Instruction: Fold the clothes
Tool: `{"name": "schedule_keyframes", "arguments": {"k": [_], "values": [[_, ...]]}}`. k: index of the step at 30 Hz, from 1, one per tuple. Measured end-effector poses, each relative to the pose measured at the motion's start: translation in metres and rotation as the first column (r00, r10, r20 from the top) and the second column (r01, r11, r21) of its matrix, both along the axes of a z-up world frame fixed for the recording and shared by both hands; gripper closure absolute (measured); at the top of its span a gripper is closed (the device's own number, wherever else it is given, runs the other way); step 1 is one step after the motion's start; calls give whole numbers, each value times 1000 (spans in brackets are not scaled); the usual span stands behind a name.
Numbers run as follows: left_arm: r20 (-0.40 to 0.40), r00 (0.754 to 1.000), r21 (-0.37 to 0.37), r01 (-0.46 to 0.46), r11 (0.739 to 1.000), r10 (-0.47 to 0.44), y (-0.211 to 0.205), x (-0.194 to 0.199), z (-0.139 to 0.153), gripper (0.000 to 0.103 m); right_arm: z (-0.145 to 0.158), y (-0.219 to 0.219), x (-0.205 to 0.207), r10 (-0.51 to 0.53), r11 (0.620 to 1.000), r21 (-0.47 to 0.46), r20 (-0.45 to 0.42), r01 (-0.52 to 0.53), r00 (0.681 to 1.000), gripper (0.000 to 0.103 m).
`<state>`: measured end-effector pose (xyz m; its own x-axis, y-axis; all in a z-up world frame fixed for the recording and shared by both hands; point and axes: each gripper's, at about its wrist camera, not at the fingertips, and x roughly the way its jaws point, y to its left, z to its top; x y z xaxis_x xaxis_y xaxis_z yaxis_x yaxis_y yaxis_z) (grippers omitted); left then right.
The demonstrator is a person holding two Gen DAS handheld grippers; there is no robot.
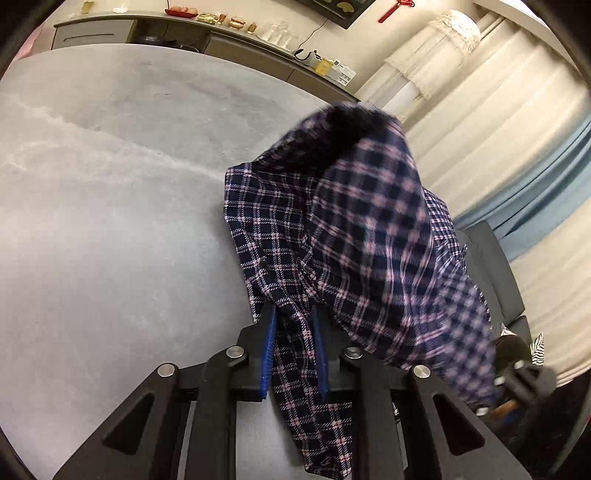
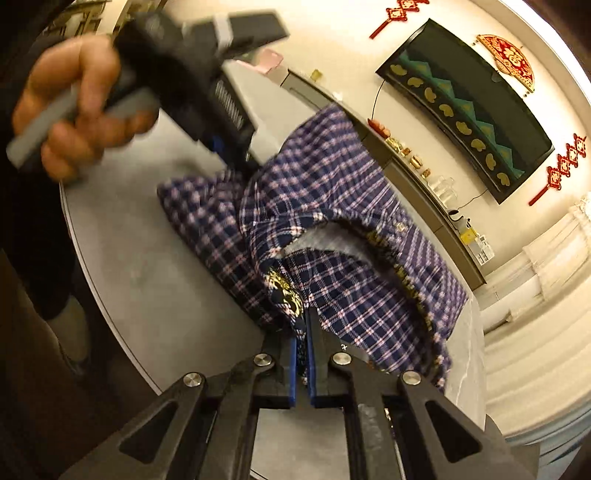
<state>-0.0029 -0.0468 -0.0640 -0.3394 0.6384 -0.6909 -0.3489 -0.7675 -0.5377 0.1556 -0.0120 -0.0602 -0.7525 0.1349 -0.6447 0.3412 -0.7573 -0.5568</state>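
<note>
A navy plaid shirt (image 1: 351, 229) with pink and white checks is held up over the grey table (image 1: 110, 184), blurred and bunched. My left gripper (image 1: 293, 317) is shut on a fold of its fabric, which hangs down between the blue pads. In the right wrist view the same shirt (image 2: 332, 258) drapes across the table (image 2: 147, 280), its collar opening facing me. My right gripper (image 2: 306, 325) is shut on the shirt's edge near a gold-patterned trim. The left gripper (image 2: 236, 162), held by a hand (image 2: 74, 110), pinches the shirt's far side.
A long sideboard (image 1: 207, 33) with snacks, glasses and boxes runs behind the table. Pale curtains (image 1: 498, 122) and a grey sofa (image 1: 491, 266) lie to the right. A dark wall screen (image 2: 465, 107) with red ornaments hangs above the sideboard. The person's dark clothing fills the left edge.
</note>
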Motion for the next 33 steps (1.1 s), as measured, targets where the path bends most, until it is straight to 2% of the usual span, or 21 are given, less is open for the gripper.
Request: {"name": "schedule_keyframes", "arguments": {"k": [3,7,8,10,12,13,15,17,20,24,25,27,29,30,33], "values": [[-7,1000,19,-20,1000,20,-9,0,6,81,3,-5,1,2,1000,18,-18,-2,1000,98],[-42,995,164,-86,983,94,-36,-1,27,72,25,-3,3,2,999,39,-106,2,994,98],[-38,992,205,-109,973,119,-44,-1,30,70,29,-3,2,4,998,55,-134,3,991,98],[14,990,336,-139,932,142,-63,-5,30,61,19,-2,-7,17,997,83,-110,-8,994,98],[74,989,420,-145,896,125,-71,-12,27,55,3,-1,-15,21,995,103,-61,-14,998,98],[90,990,442,-133,887,104,-67,-18,27,52,-7,0,-19,19,994,111,-29,-15,999,98],[111,993,469,-84,879,36,-52,-29,28,50,-21,1,-20,12,992,128,-2,-12,1000,97],[139,990,484,-45,874,-26,-37,-44,24,50,-20,2,-18,8,992,127,-3,-7,1000,97],[195,981,476,-95,875,0,-30,-72,10,50,-16,7,-18,-10,995,101,15,8,1000,97],[330,941,488,-238,840,75,-22,-126,-30,52,-13,12,-19,-21,997,75,30,18,999,97],[340,937,476,-248,844,83,-19,-132,-35,69,-13,14,-20,-21,997,74,30,19,999,97],[322,943,437,-224,871,81,-11,-137,-37,80,-12,17,-21,-21,998,64,32,19,999,97],[311,947,407,-209,889,80,-7,-139,-37,78,-11,18,-20,-19,999,47,36,17,999,96],[312,946,404,-211,890,83,-10,-136,-35,74,-10,21,-20,-18,999,38,35,17,999,96],[264,961,447,-202,871,87,-30,-118,-17,57,-9,26,-21,-21,1000,0,31,21,999,96]]}}
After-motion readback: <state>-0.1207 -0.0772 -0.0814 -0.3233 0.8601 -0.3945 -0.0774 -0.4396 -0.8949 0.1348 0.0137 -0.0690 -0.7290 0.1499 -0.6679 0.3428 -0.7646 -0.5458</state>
